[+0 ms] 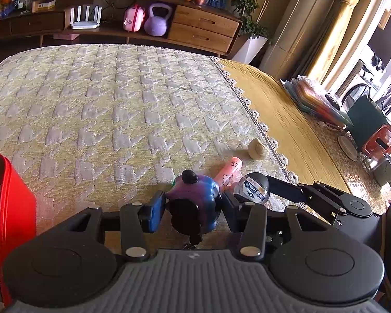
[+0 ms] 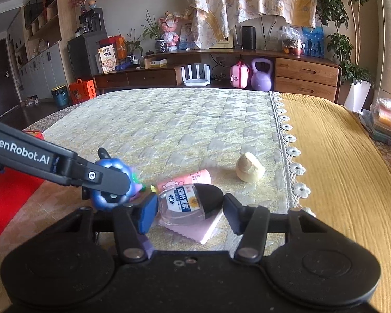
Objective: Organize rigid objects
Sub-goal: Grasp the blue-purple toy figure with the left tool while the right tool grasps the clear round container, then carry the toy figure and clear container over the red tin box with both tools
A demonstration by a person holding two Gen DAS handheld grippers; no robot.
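Two grippers work together: your left gripper has its fingers clamped on the purple-blue toy, while your right gripper sits with fingers apart around the clear bottle on the quilted tabletop. Centre the bottle before closing.

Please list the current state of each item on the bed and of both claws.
Left claw: closed around blue-purple toy.
Right claw: open, straddling clear bottle.
Clear bottle: lying on its side atop pink pad.
Pink tube: lying flat.
Cream lump: resting untouched.
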